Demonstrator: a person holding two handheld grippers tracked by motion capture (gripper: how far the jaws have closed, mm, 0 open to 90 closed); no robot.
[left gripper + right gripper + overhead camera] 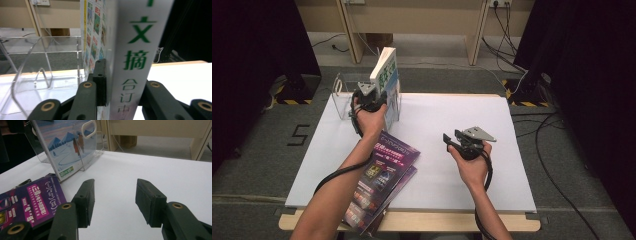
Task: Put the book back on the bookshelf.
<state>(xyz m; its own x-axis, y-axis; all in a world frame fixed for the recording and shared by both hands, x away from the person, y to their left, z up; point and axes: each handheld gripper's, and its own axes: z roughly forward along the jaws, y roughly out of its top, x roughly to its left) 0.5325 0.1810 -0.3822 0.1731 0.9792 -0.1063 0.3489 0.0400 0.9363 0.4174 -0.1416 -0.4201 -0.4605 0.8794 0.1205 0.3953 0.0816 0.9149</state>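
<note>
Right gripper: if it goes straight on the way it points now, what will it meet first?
Probably nothing soon. The right gripper is open and points over the bare table. The purple magazines and the clear stand lie off to its left, though depth is hard to judge.

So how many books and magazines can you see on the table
3, perhaps more: one white book upright at the clear holder, gripped by the left claw, and two purple magazines stacked at the front left. More may lie underneath.
</note>
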